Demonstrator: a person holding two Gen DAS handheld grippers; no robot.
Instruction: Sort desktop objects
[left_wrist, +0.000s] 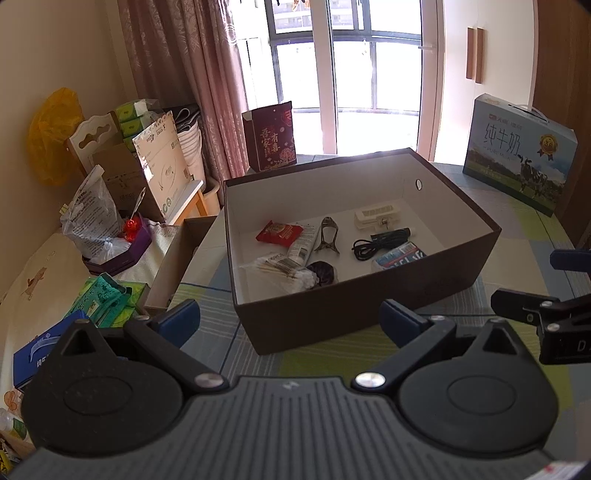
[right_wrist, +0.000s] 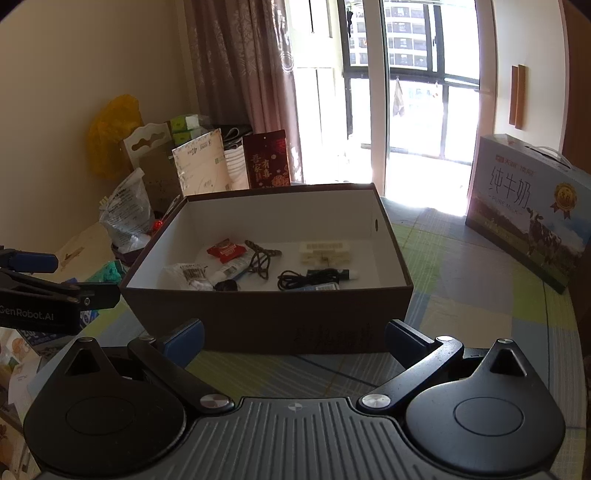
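A dark brown box (left_wrist: 332, 314) with a white inside stands on the checked tablecloth. Inside lie a red packet (left_wrist: 279, 232), a bag of cotton swabs (left_wrist: 275, 267), a white tube (left_wrist: 304, 245), a metal hair claw (left_wrist: 327, 236), a black cable (left_wrist: 376, 242), a cream plastic piece (left_wrist: 376, 216), a blue pack (left_wrist: 399, 256) and a dark scrunchie (left_wrist: 322, 272). My left gripper (left_wrist: 291, 325) is open in front of the box, holding nothing. My right gripper (right_wrist: 293, 341) is open too, just before the box (right_wrist: 273, 314) front wall, empty. Each gripper shows at the edge of the other's view.
A milk carton box (left_wrist: 517, 162) stands on the table at the right. A dark red gift bag (left_wrist: 271, 138) stands behind the brown box. Left of the table are cardboard boxes (left_wrist: 147, 173), plastic bags (left_wrist: 92, 218) and green packs (left_wrist: 107, 299). Window and curtain lie beyond.
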